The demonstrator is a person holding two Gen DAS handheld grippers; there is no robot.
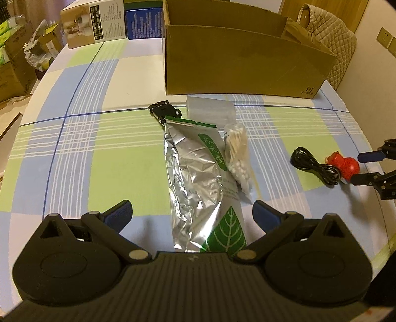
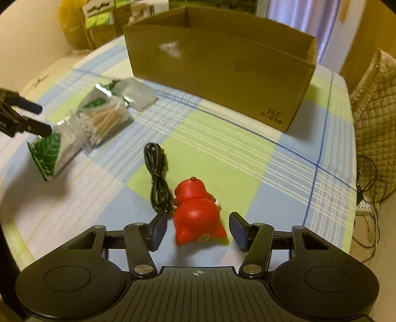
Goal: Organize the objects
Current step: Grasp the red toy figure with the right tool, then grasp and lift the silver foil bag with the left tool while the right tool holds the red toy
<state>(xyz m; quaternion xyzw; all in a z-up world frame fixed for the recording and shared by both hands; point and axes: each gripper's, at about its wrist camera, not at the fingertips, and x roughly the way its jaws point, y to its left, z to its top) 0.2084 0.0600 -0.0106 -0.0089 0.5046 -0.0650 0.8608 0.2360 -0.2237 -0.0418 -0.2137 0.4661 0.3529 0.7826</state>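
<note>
A silver foil pouch (image 1: 195, 183) with green leaf print lies lengthwise between the open fingers of my left gripper (image 1: 191, 215). A clear bag of cotton swabs (image 1: 238, 156) rests against its right side, and a small black toy car (image 1: 164, 111) sits at its far end. In the right wrist view a red toy figure (image 2: 195, 213) lies on its side between the open fingers of my right gripper (image 2: 198, 230), apart from both pads. A coiled black cable (image 2: 157, 173) lies just left of the toy. An open cardboard box (image 1: 245, 64) stands behind everything.
The table wears a blue, green and white checked cloth (image 1: 81, 148). Printed cartons (image 1: 96, 22) stand at the far left edge. A quilted chair back (image 2: 373, 119) rises at the right, with wires on the floor below. Boxes are stacked off the table's left.
</note>
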